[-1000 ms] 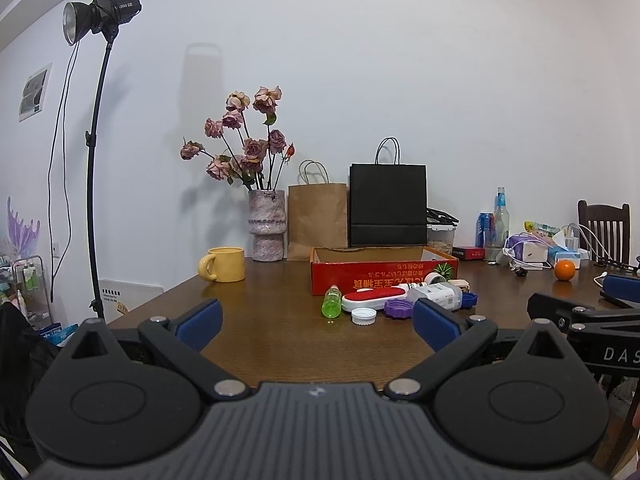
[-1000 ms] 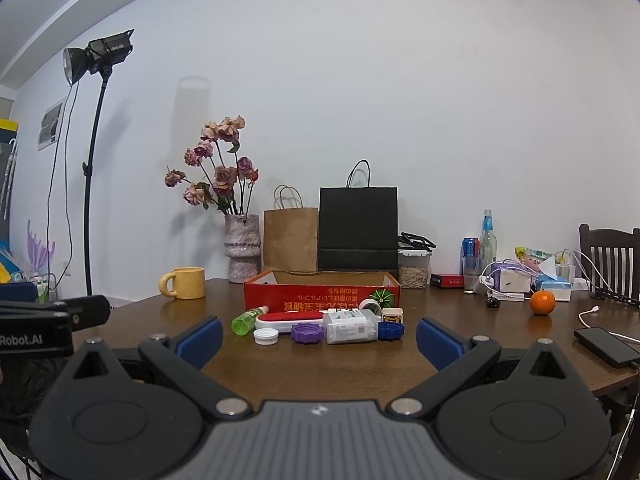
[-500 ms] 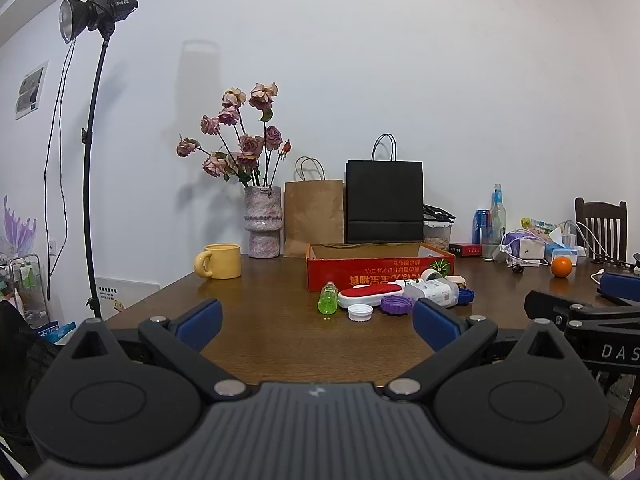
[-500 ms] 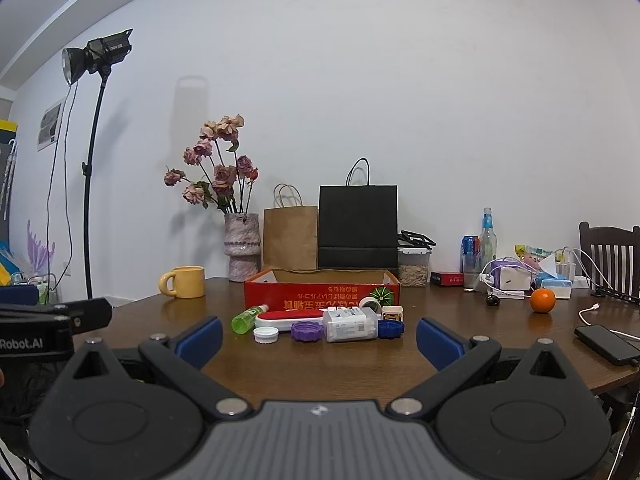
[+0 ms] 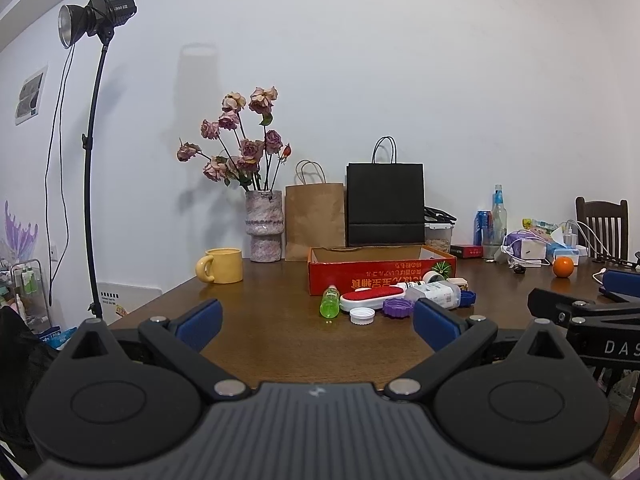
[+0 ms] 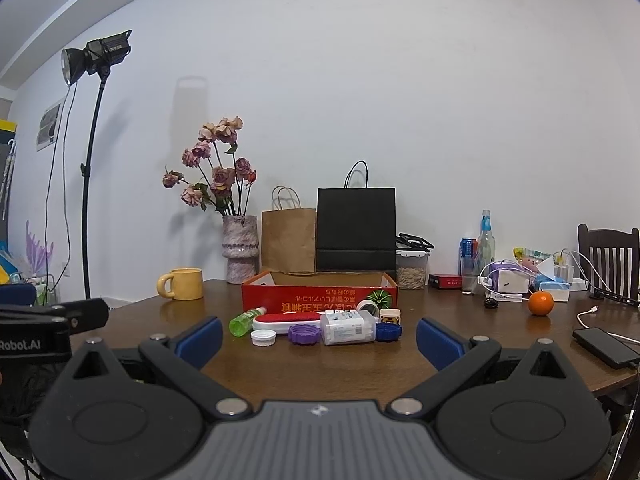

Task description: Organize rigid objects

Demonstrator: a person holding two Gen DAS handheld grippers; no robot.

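The left gripper (image 5: 316, 322) has its blue-padded jaws spread wide with nothing between them, hovering above the near edge of a brown wooden table (image 5: 260, 320). The right gripper (image 6: 319, 338) is the same: jaws wide apart, empty, held level over the near side of the table. Neither touches anything.

Well ahead of both grippers, a cluster of small rigid items lies on the tabletop just in front of a shallow red cardboard box (image 6: 320, 298). From left to right in the right wrist view:

- a small green bottle (image 6: 246, 321) on its side
- a red and white oblong case (image 6: 286, 321) behind a loose white cap (image 6: 263, 337)
- a purple ridged lid (image 6: 305, 334)
- a clear plastic box with a printed label (image 6: 348, 328)
- a blue lid (image 6: 388, 331), with a roll of tape (image 6: 369, 307) and a small white and tan item behind it, too small to identify

The red box looks open at the top, and as far as its interior shows, nothing is visible inside, though most of the floor is hidden by the front wall.

Judging from this, the organizing has not visibly begun: every loose item sits outside the box and all of it is left to do. The box is the likely destination.

Farther back stand a yellow mug (image 5: 220, 265), a vase of dried roses (image 5: 264, 236), two paper bags and an orange (image 6: 540, 303), which seem to be background clutter.
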